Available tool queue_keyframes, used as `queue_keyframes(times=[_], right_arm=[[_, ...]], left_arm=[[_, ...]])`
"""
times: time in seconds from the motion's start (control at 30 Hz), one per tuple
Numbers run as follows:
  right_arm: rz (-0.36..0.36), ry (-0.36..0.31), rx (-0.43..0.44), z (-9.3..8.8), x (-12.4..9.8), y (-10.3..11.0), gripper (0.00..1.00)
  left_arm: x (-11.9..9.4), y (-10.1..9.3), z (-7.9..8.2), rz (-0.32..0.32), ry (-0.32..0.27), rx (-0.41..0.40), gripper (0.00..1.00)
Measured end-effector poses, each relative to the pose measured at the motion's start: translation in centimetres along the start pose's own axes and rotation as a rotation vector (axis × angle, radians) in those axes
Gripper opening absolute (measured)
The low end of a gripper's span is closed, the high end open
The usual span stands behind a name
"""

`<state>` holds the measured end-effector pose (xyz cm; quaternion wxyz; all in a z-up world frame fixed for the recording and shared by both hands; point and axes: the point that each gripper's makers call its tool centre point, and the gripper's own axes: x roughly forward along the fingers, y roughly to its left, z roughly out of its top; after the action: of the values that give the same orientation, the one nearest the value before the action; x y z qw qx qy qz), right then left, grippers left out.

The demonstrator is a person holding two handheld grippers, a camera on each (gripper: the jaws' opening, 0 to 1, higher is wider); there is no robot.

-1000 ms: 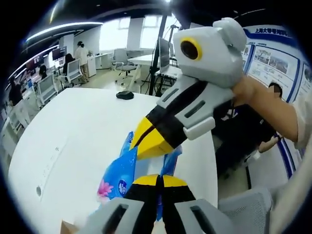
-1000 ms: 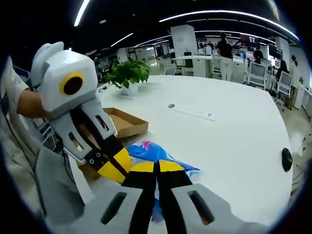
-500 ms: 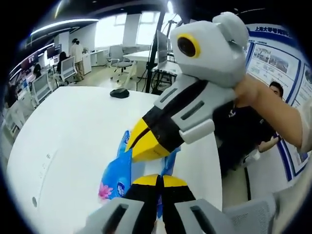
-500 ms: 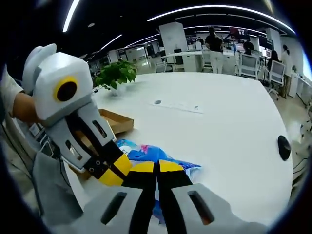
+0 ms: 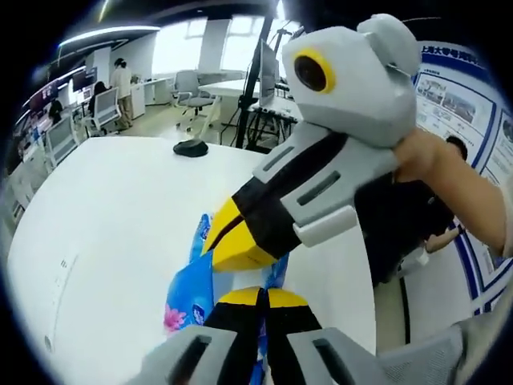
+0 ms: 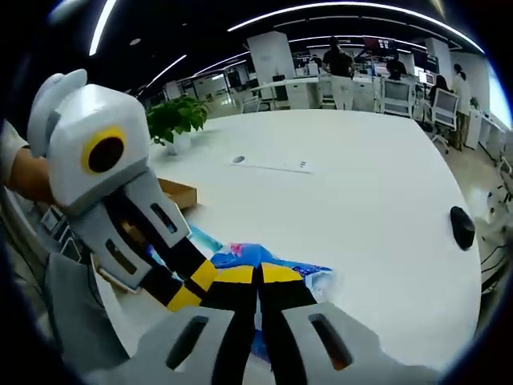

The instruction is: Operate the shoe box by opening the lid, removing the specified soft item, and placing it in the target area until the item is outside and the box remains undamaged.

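Since a second ago both views have swung slightly, yet the blue tissue pack [image 5: 191, 281] [image 6: 264, 261] remains pinched just ahead of the closed left gripper [image 5: 258, 293] and closed right gripper [image 6: 258, 274]; soft, light, crinkly film, likely slippery, best held by its edges.

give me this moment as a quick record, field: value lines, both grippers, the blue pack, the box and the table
left gripper: jaws shut on the blue pack
right gripper: jaws shut on the blue pack
blue pack: soft blue wrapper with a pink flower print, held between both grippers over the table
box: brown cardboard, one corner seen behind the left gripper
table: white, round-edged
other items: potted plant and a black object on the table
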<state>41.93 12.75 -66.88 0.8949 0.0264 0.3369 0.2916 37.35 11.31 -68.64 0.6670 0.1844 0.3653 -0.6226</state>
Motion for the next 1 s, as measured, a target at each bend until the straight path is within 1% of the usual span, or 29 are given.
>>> queue_keyframes(times=[0.2, 0.4, 0.47, 0.57, 0.67, 0.8, 1.0], right_arm=[[-0.017, 0.015, 0.025, -1.6, 0.7, -1.2, 0.0], [-0.033, 0.026, 0.054, -3.1, 1.5, -1.9, 0.0], [-0.038, 0.032, 0.064, -3.7, 1.9, -2.0, 0.0], [-0.037, 0.034, 0.076, -4.4, 2.1, -2.0, 0.0], [-0.043, 0.032, 0.084, -4.7, 2.3, -2.2, 0.0], [-0.046, 0.032, 0.094, -4.9, 2.6, -2.3, 0.0], [-0.051, 0.042, 0.078, -4.9, 3.0, -2.4, 0.0]], left_arm=[[1.7, -0.1, -0.5, -0.016, 0.023, -0.003, 0.0], [3.5, 0.0, -1.5, -0.027, 0.058, -0.007, 0.0], [3.8, 0.0, -2.0, -0.033, 0.073, -0.007, 0.0], [4.0, -0.1, -2.5, -0.038, 0.079, -0.009, 0.0], [4.1, -0.1, -2.7, -0.042, 0.077, -0.024, 0.0], [4.3, -0.1, -2.8, -0.043, 0.077, -0.022, 0.0], [4.2, 0.0, -2.9, -0.041, 0.069, -0.017, 0.0]])
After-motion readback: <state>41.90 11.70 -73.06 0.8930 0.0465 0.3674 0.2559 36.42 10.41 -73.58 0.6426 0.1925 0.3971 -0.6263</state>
